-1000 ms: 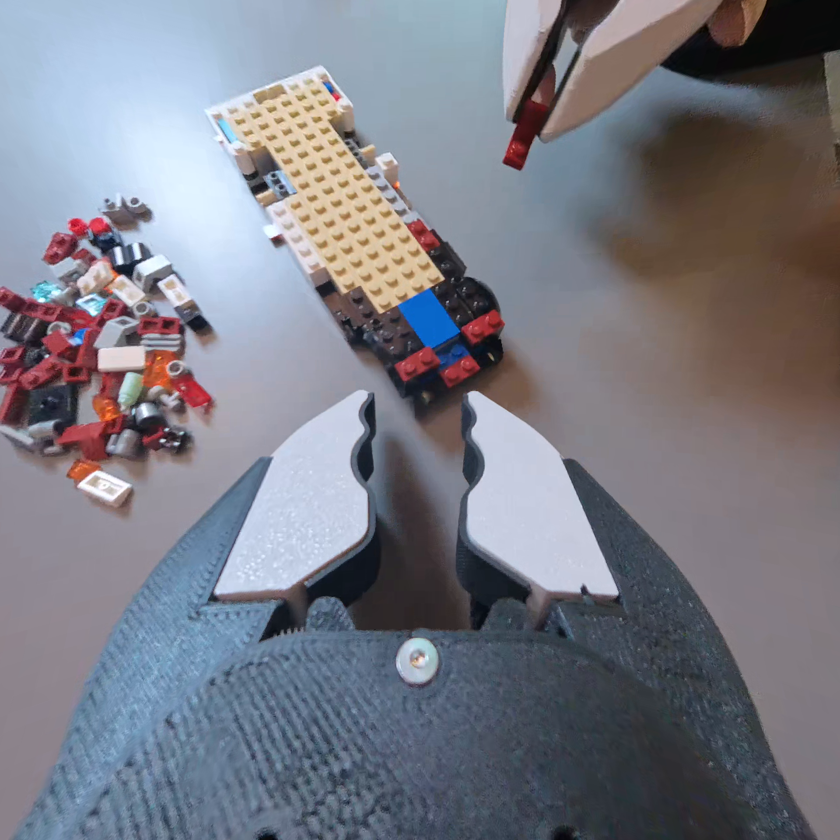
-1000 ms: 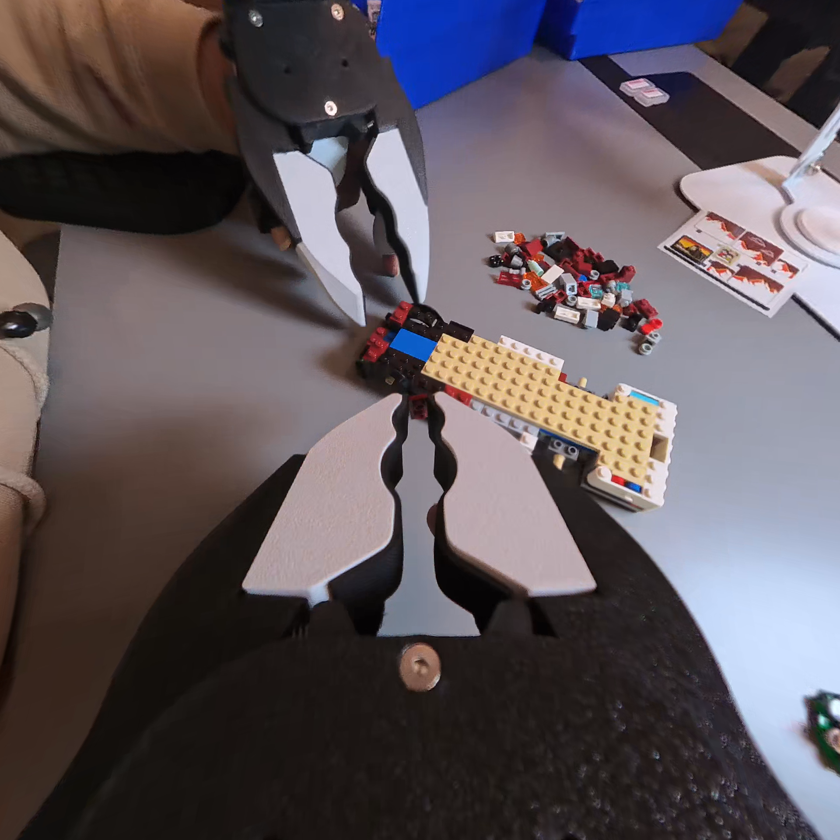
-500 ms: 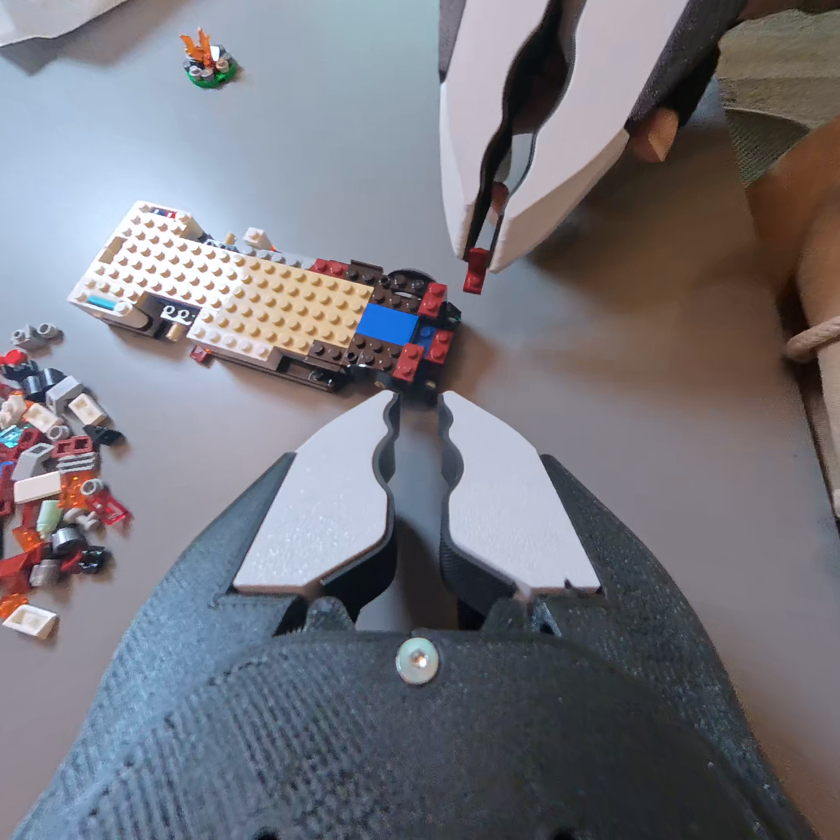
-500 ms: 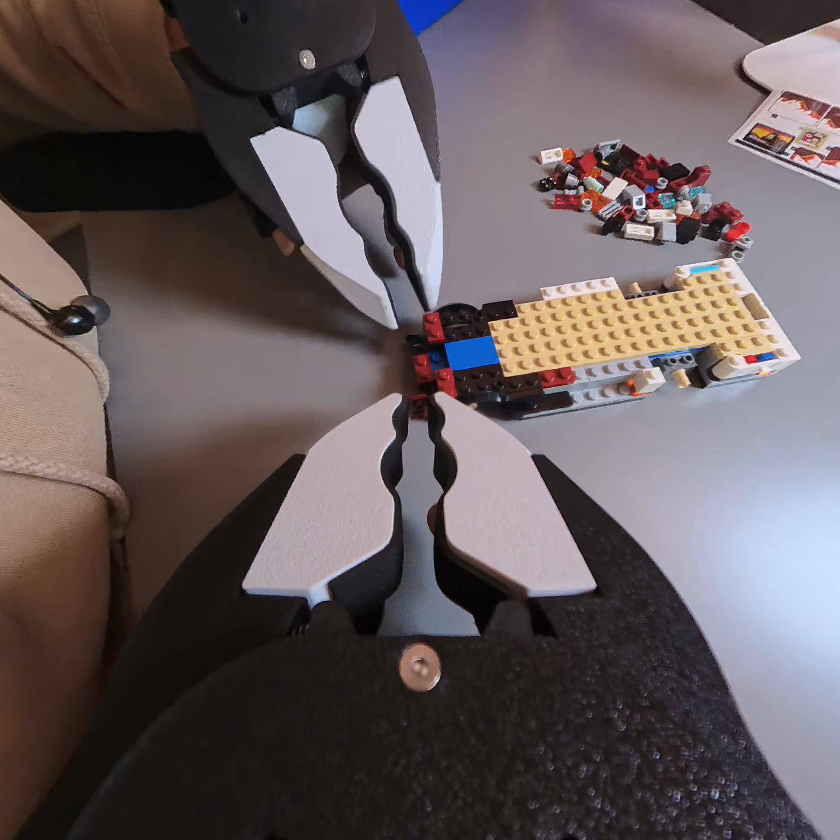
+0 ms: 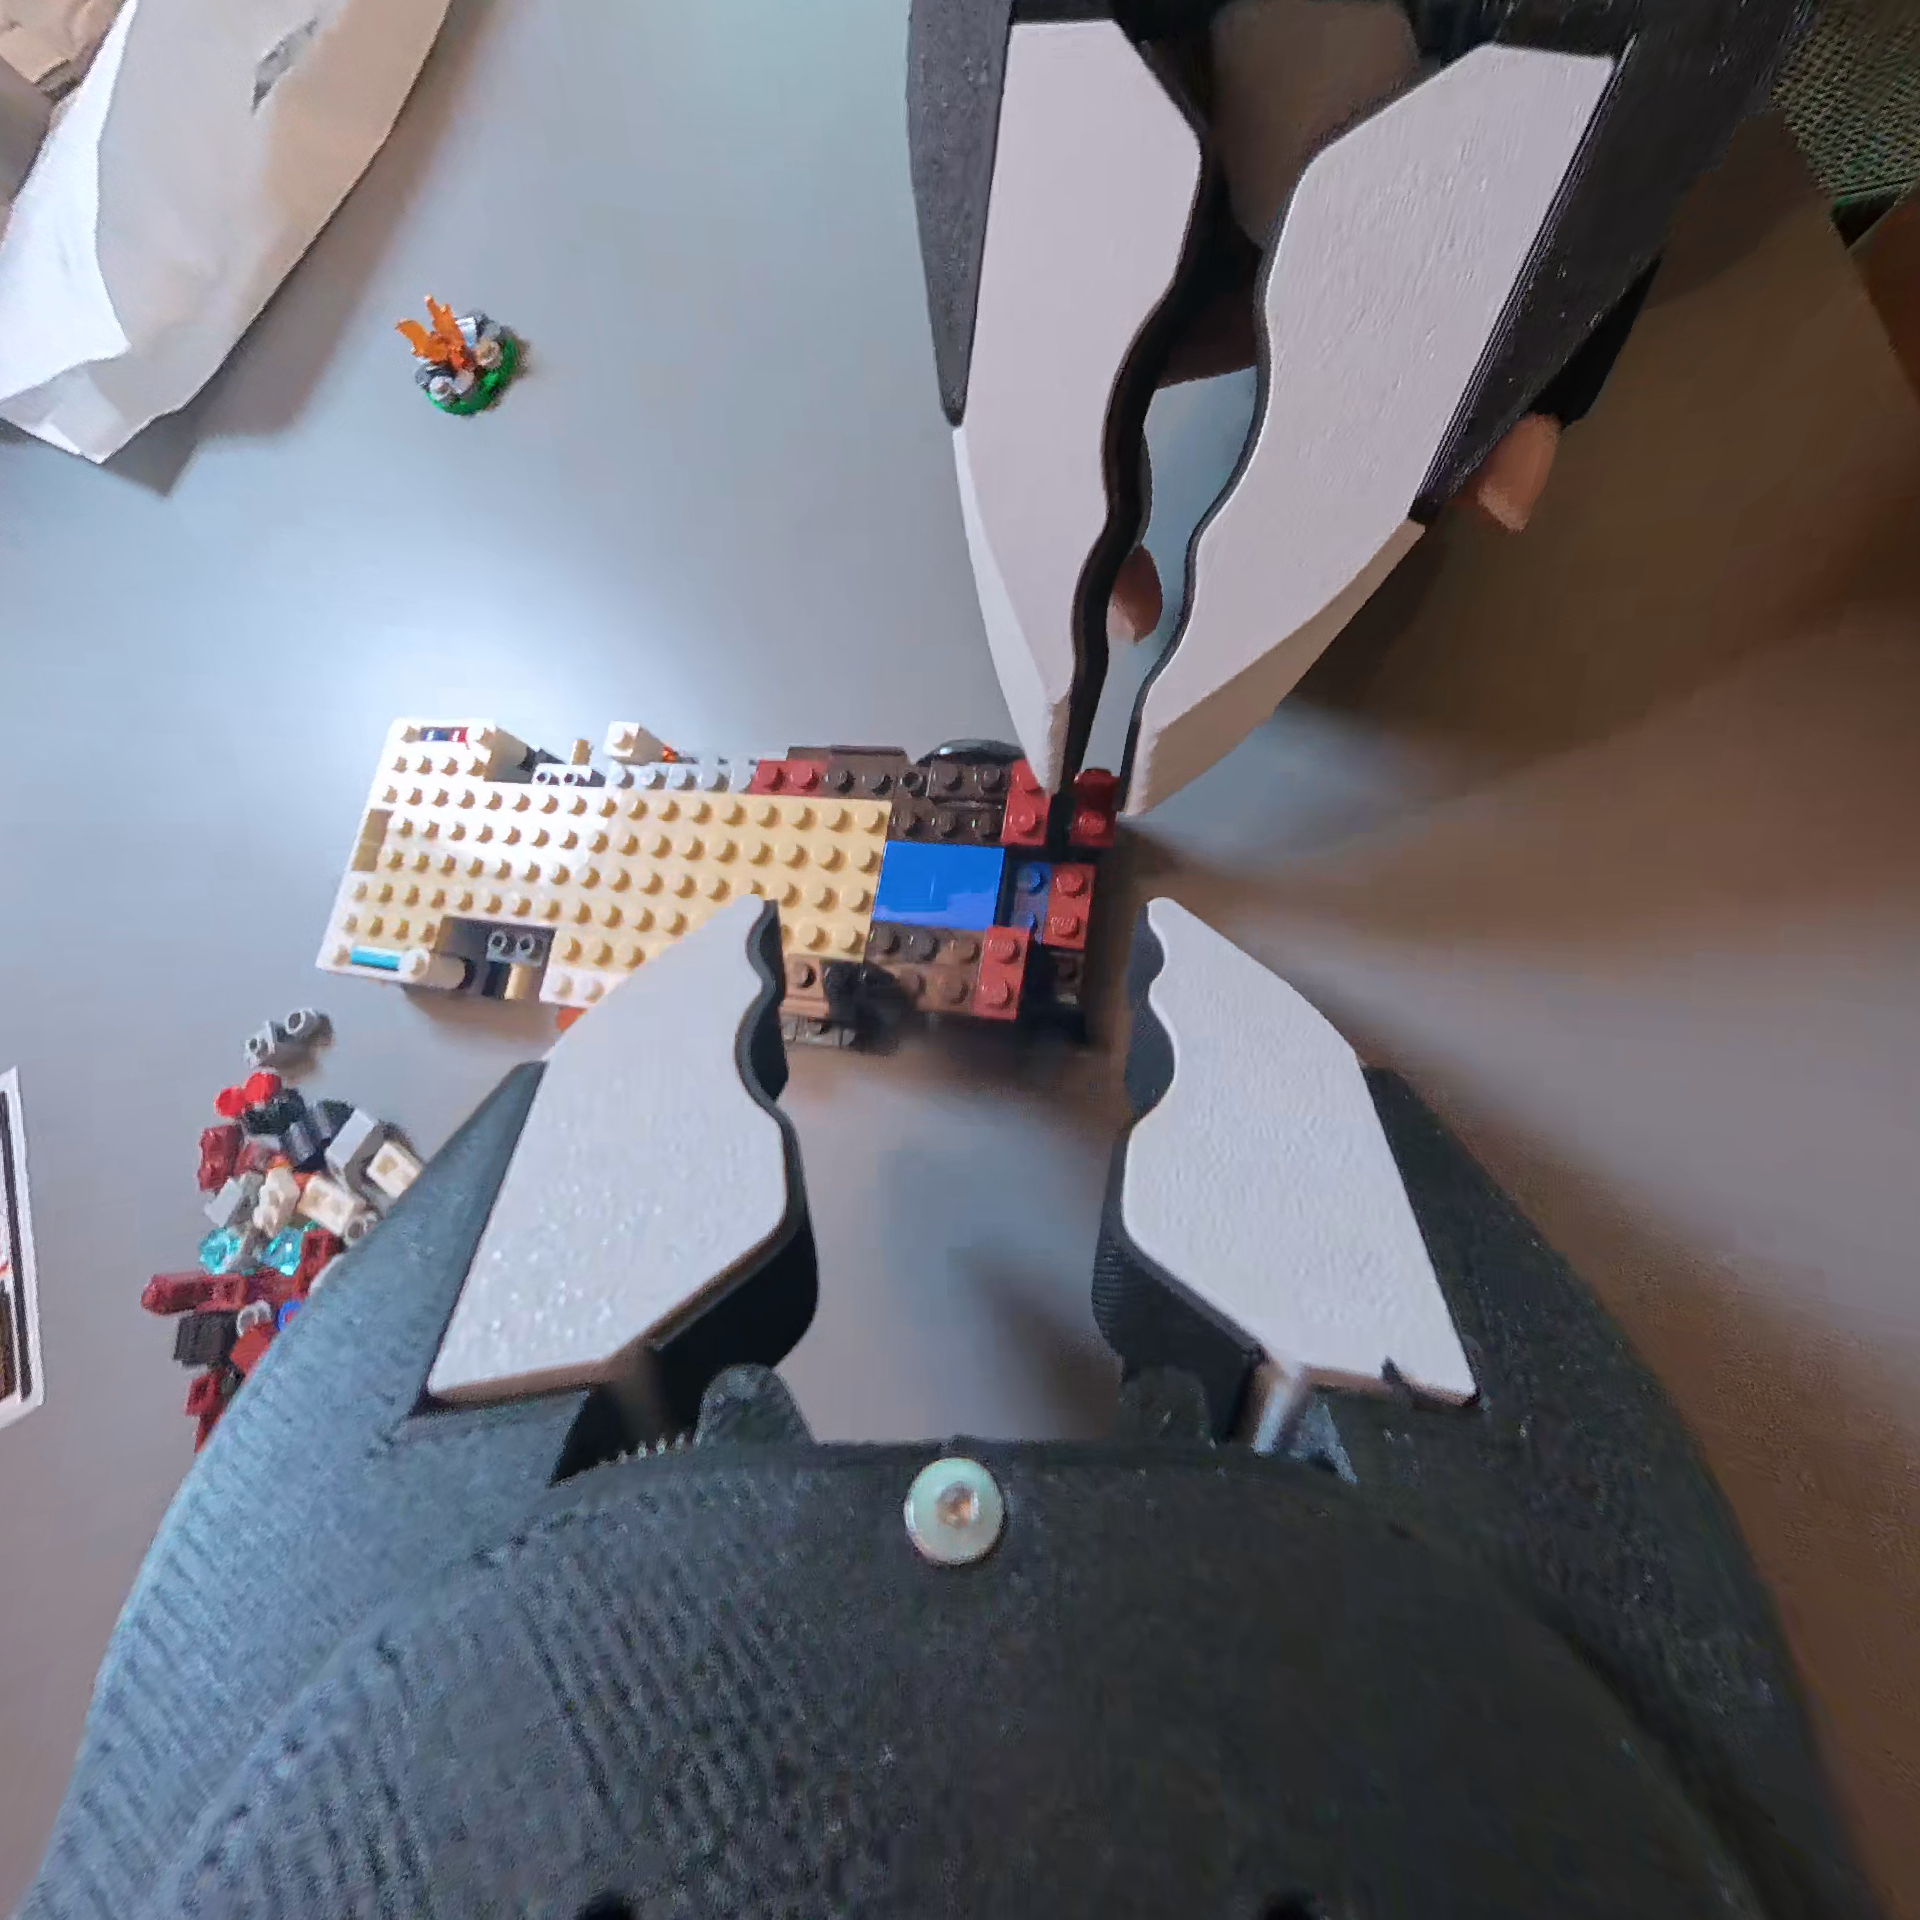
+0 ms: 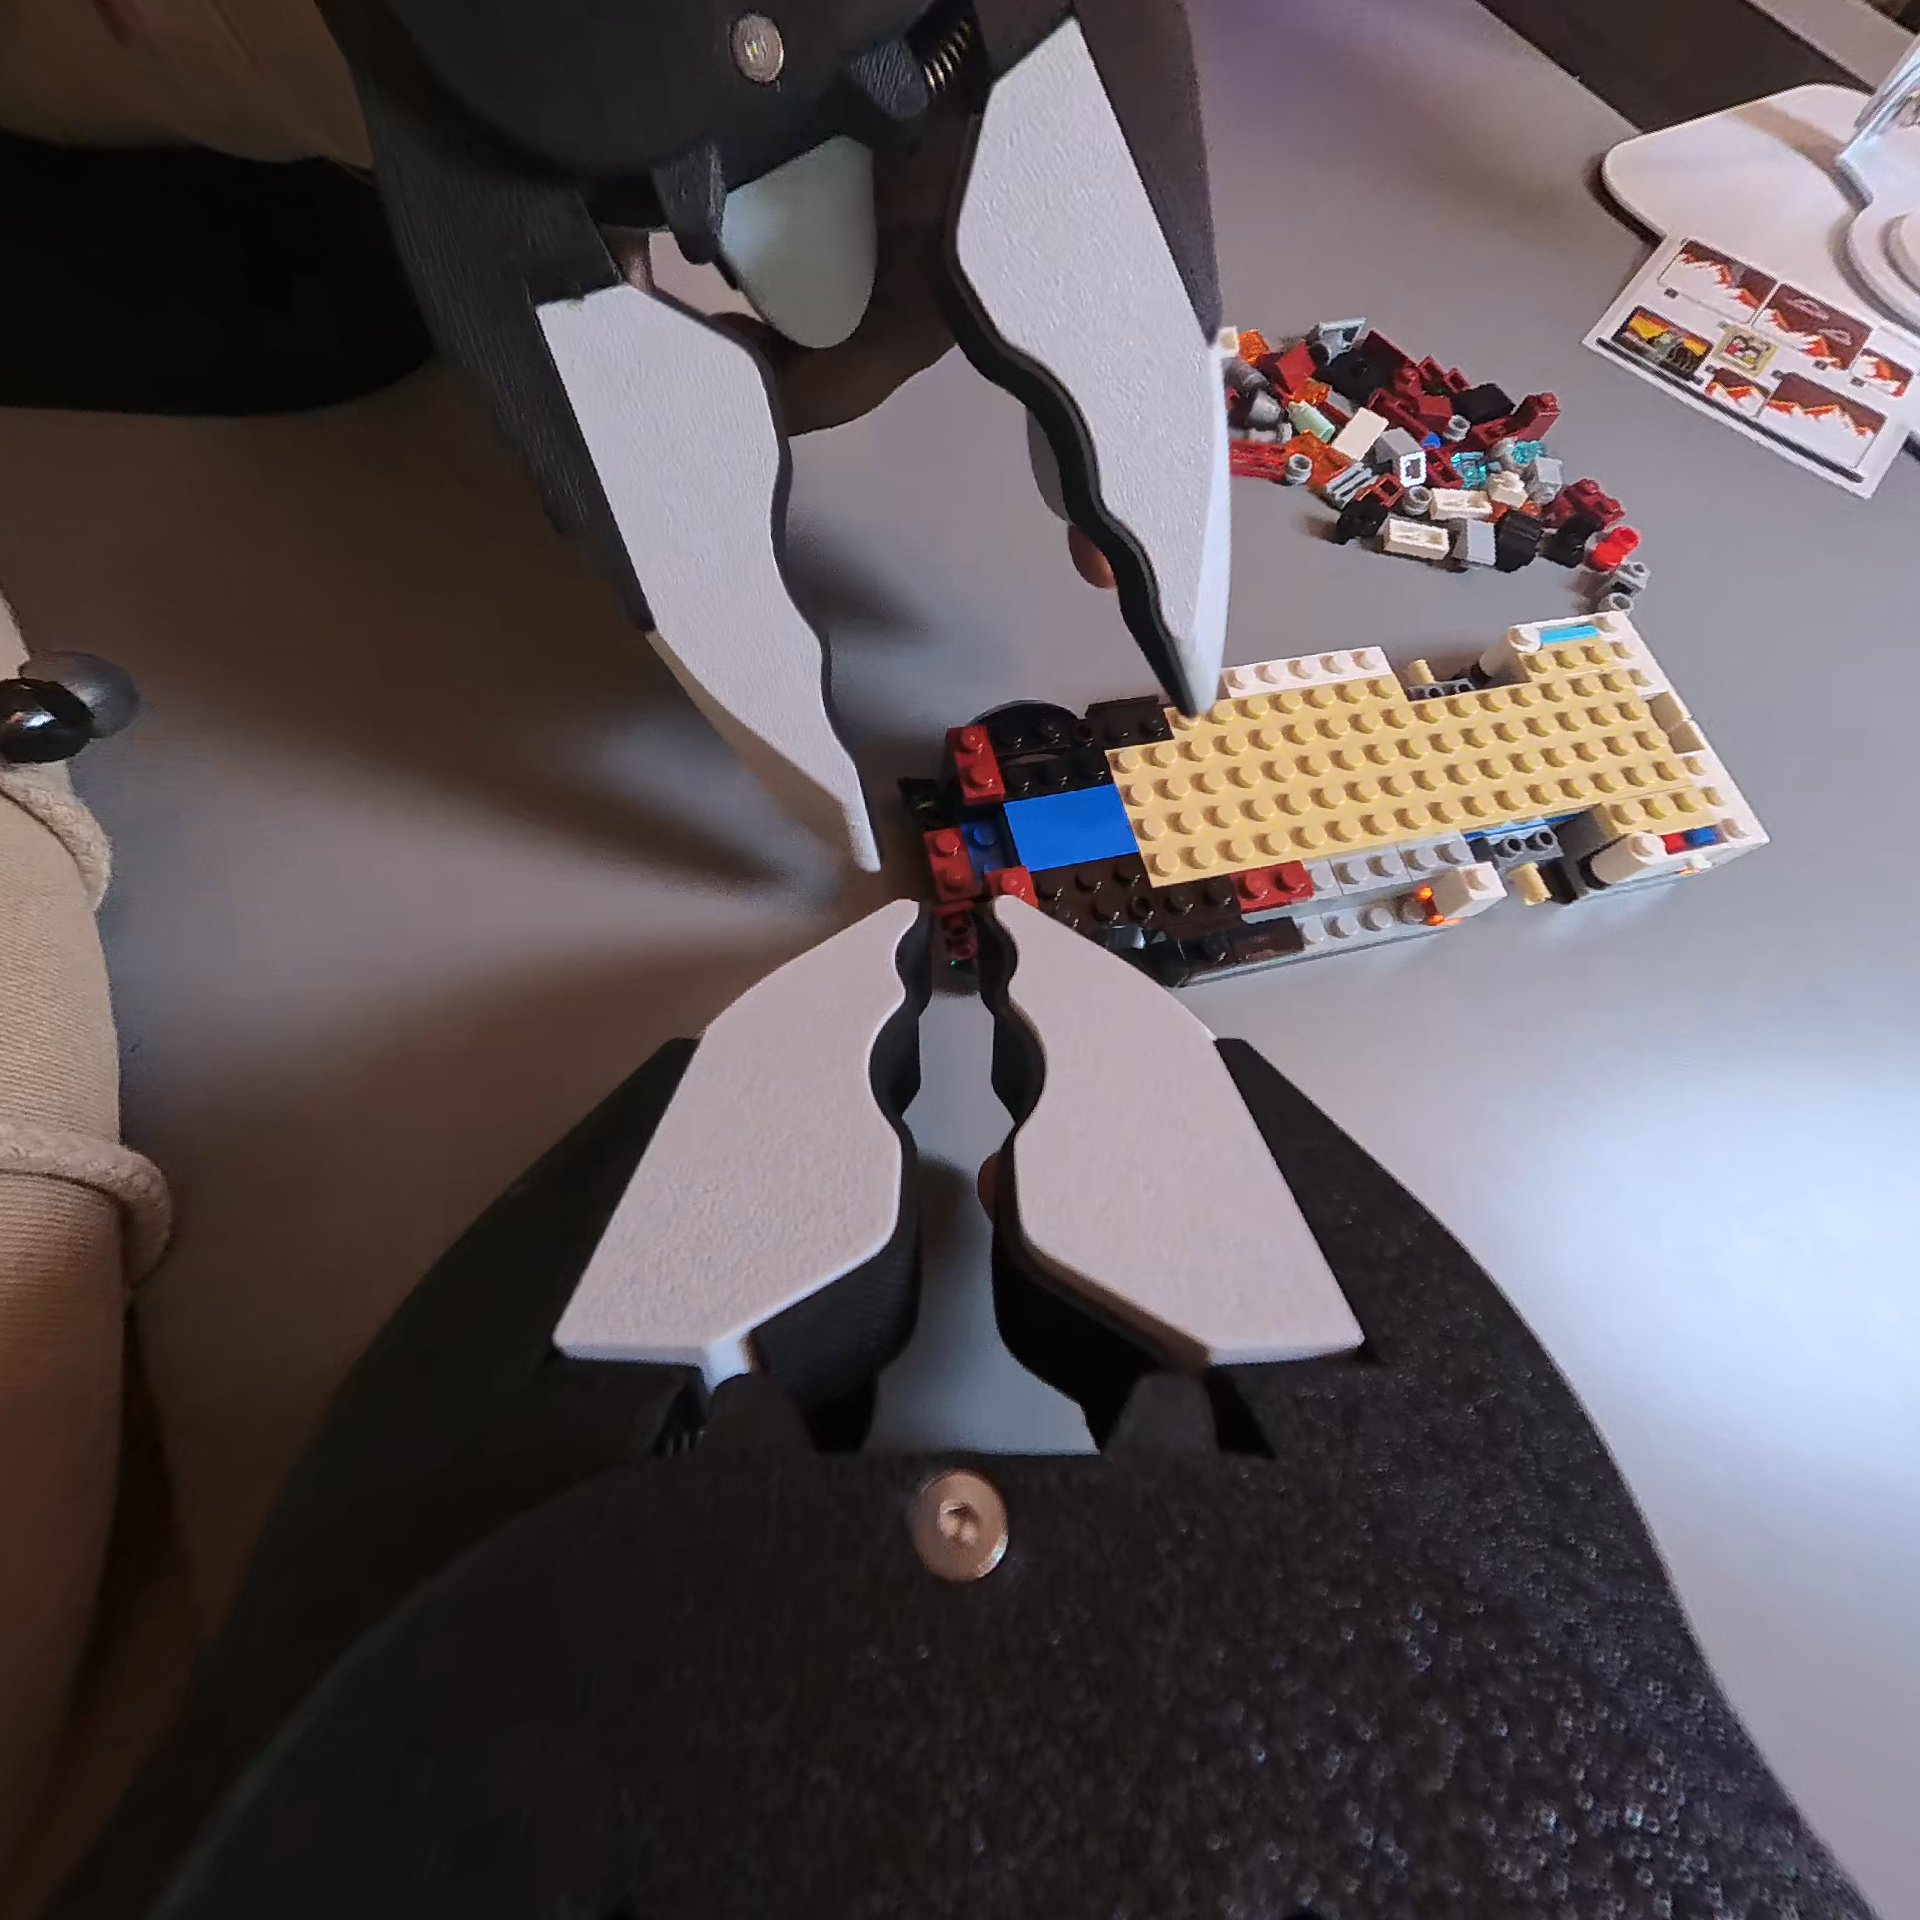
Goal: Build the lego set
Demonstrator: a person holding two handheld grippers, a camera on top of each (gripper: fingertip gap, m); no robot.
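Left wrist view: the left gripper (image 5: pixel 951 925) is seen from behind, fingers spread wide, nothing between the pads. Its left fingertip (image 5: pixel 753 920) overlaps the tan-plated part of a flat brick model (image 5: pixel 623 852) lying on a grey table (image 5: pixel 675 468); its right fingertip sits just beyond the model's dark end. Between the tips, the blue tile (image 5: pixel 940 883) and dark red plates are visible. Straight ahead of the fingers, the right gripper (image 5: pixel 1091 790) comes in from above, jaws narrow, pinching a small dark red brick (image 5: pixel 1091 805) set against the model's far corner. Off to the left of the fingers, a pile of loose bricks (image 5: pixel 281 1174) lies; further ahead-left, a small orange-and-green piece (image 5: pixel 462 353) and a white paper bag (image 5: pixel 156 208).

Right wrist view: the right gripper (image 6: pixel 956 920) is shown with fingers nearly together, the dark red brick (image 6: pixel 958 928) clamped at the tips, touching the model's near corner. Opposite, the left gripper (image 6: pixel 1029 790) straddles the dark end, one tip on the tan plate, the other just off the model's end. Beyond-right of the fingers, the loose pile (image 6: pixel 1434 457) and a printed sheet (image 6: pixel 1766 353) are seen.

Judgement: to seat the brick well, studs should be lined up w/ the corner first, then pressure applied straight down; the model is best steadied by the left fingers so it isn't pushed across the table.
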